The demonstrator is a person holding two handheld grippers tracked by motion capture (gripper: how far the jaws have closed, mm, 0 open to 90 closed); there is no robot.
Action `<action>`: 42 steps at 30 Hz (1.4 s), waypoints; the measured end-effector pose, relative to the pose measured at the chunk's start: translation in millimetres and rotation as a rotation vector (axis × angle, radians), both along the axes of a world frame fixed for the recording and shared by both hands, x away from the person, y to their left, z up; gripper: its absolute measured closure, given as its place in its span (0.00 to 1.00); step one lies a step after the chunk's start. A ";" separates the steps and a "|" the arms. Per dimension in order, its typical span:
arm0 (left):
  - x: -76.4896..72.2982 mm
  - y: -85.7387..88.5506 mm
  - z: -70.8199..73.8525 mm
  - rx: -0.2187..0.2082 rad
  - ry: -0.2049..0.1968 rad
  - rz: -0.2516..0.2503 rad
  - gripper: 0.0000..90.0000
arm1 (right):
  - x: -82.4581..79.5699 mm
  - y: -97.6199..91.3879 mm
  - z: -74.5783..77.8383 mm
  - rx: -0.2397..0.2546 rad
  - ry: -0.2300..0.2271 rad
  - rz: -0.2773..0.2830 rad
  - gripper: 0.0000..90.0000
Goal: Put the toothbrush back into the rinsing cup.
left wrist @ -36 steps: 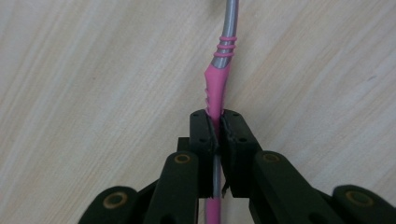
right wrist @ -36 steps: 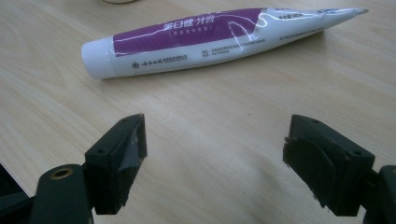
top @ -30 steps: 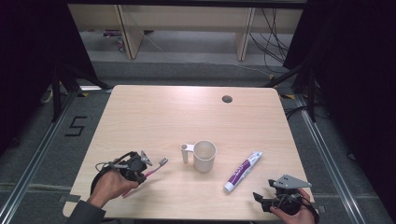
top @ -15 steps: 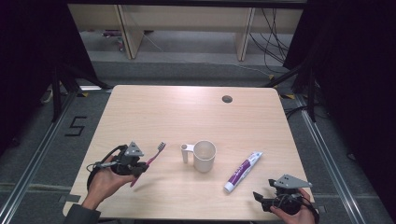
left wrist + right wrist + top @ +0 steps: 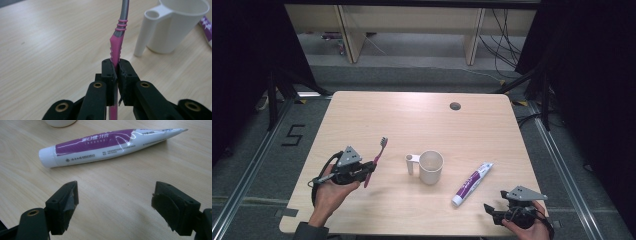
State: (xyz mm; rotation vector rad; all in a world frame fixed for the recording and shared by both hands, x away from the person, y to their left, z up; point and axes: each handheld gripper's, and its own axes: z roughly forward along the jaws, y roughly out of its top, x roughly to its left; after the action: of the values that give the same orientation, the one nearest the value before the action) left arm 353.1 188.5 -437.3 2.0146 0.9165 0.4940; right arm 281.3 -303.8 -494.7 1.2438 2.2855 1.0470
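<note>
The toothbrush (image 5: 376,161) is clamped at its pink handle between the jaws of the left gripper (image 5: 368,170), lower left of the high view. Its long axis is tilted, bristles pointed toward the upper right, left of the cup (image 5: 431,167). The right gripper (image 5: 493,212) is held with jaws apart.

On the table (image 5: 422,120) — toothbrush (image 5: 377,160) left of cup (image 5: 430,167), toothpaste (image 5: 472,183) right.
</note>
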 end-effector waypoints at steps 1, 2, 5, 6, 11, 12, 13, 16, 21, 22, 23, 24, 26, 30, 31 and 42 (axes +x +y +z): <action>-0.4 -1.3 2.3 -0.031 -0.020 0.014 0.93 | 0.0 -0.1 0.1 0.002 -0.002 0.000 0.24; -0.3 -2.9 3.1 -0.061 -0.037 0.023 0.93 | 0.2 -0.1 0.0 0.002 -0.002 0.001 0.24; -0.2 -4.3 6.7 -0.075 -0.056 0.031 0.93 | 0.7 -0.6 0.0 -0.006 -0.008 0.001 0.24; 0.2 -5.8 10.4 -0.109 -0.083 0.033 0.93 | 0.6 -1.0 0.8 -0.001 0.000 0.002 0.24; 1.4 -9.5 16.8 -0.174 -0.137 0.036 0.93 | 1.0 -1.1 0.5 0.002 0.000 0.003 0.24; 2.5 -11.2 19.7 -0.208 -0.143 0.037 0.93 | 0.7 -0.9 0.7 0.008 -0.004 0.001 0.24; 2.8 -11.9 22.0 -0.208 -0.156 0.043 0.93 | 1.0 -0.9 0.4 0.007 -0.006 0.003 0.24; 4.4 -16.8 25.3 -0.236 -0.172 0.034 0.93 | 0.7 -0.7 0.3 0.004 -0.009 0.006 0.24; 8.2 -29.8 29.3 -0.252 -0.213 0.018 0.93 | -0.4 0.9 0.2 0.024 0.018 -0.005 0.24; 8.2 -29.8 29.3 -0.252 -0.213 0.018 0.93 | 1.1 -1.3 0.5 0.008 -0.011 0.008 0.24; 10.1 -34.4 30.4 -0.275 -0.215 0.011 0.93 | 1.2 -1.9 0.8 -0.001 -0.012 0.008 0.24; 11.2 -37.2 31.3 -0.279 -0.234 0.012 0.93 | 1.2 -2.1 0.8 -0.003 -0.014 0.008 0.24; 13.4 -41.7 31.9 -0.304 -0.229 0.006 0.93 | 1.0 -2.1 0.8 0.000 -0.010 0.008 0.24; 17.0 -48.6 32.3 -0.329 -0.235 0.004 0.93 | 1.0 -2.2 0.9 0.000 -0.011 0.009 0.24; 19.0 -52.7 32.2 -0.331 -0.240 0.003 0.93 | 0.8 -2.3 0.9 0.000 -0.014 0.010 0.24; 29.7 -75.2 33.1 -0.364 -0.259 -0.013 0.93 | 1.3 -2.9 0.3 0.002 -0.020 0.010 0.24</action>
State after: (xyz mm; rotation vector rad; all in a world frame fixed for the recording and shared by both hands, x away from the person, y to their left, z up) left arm 382.8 113.2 -404.1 1.5849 0.7706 0.5249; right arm 282.5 -306.7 -494.4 1.2187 2.2779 1.0611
